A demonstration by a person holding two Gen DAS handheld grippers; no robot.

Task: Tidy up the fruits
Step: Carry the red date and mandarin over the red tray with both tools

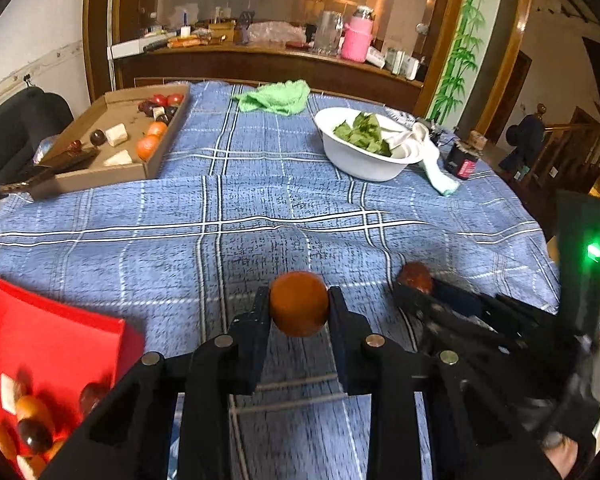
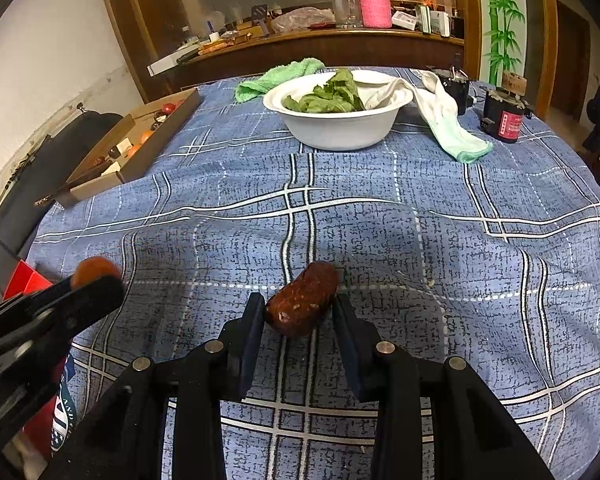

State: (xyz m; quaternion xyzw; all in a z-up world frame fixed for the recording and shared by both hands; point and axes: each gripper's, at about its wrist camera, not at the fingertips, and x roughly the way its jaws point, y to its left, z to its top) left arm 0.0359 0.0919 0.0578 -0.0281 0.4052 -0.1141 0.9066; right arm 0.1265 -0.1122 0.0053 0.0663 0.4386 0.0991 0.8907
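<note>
The left gripper [image 1: 299,304] has its fingers [image 1: 256,320] clenched on a round orange fruit [image 1: 299,303], smooth and dull-skinned, held just above the blue plaid cloth [image 1: 260,216] that covers the surface. The right gripper [image 2: 300,310] grasps a dark reddish-brown oblong fruit [image 2: 302,303], rough and speckled, with a pale nick at its near end; it lies tilted between the fingers [image 2: 252,328], its far end pointing up and right. From the left wrist view the right gripper shows near the right edge, and the oblong fruit is a brown blur at its tip.

At the near left a red tray [image 1: 52,344] holds several small fruits, orange and dark red, with pale blocks among them. At the far left a cardboard box [image 1: 112,148] holds oranges, red and dark plum-coloured fruits and more pale blocks. At the far right stands a white bowl [image 2: 340,128] with green leaves, a white cloth draped over its rim.
</note>
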